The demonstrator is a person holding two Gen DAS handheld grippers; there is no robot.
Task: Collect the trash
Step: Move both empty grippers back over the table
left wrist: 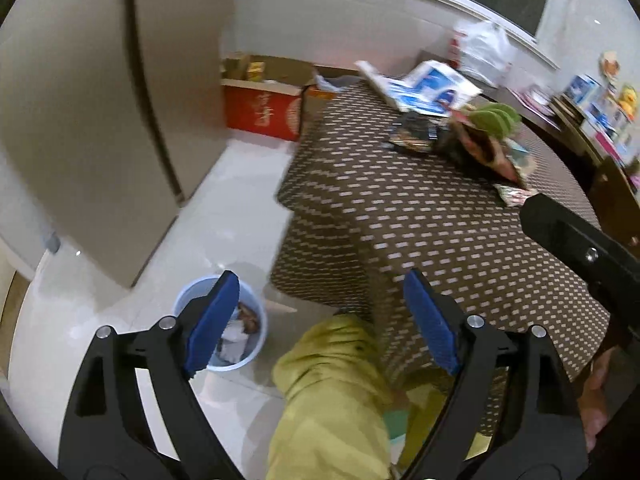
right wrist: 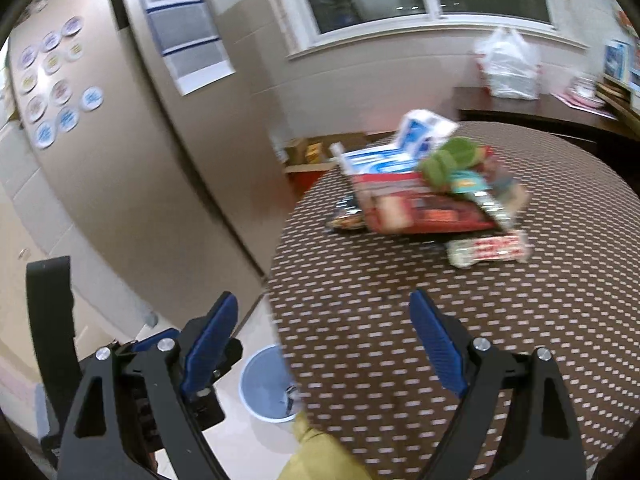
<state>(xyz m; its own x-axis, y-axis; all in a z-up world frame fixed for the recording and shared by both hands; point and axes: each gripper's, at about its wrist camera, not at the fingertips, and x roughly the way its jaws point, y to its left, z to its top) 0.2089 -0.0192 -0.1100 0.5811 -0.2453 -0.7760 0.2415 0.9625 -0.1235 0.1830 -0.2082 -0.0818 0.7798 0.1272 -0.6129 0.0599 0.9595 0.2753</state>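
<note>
Left wrist view: left tongs [left wrist: 320, 320] spread wide, nothing between the blue pads, above a yellow-green trouser leg [left wrist: 332, 396]. Pale blue plastic bin [left wrist: 256, 344] on the white floor beside the brown dotted tabletop [left wrist: 420, 220]; wrappers inside. Right wrist view: right tongs [right wrist: 324, 340] spread, empty. Heap of snack packets and wrappers [right wrist: 424, 192] lies mid-tabletop, well ahead.

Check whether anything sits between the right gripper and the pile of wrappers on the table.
Nothing visible does. The right gripper is open and empty, and only bare patterned tablecloth lies between it and the pile of wrappers. The blue bin stands on the floor beside the table, off that path.
</note>
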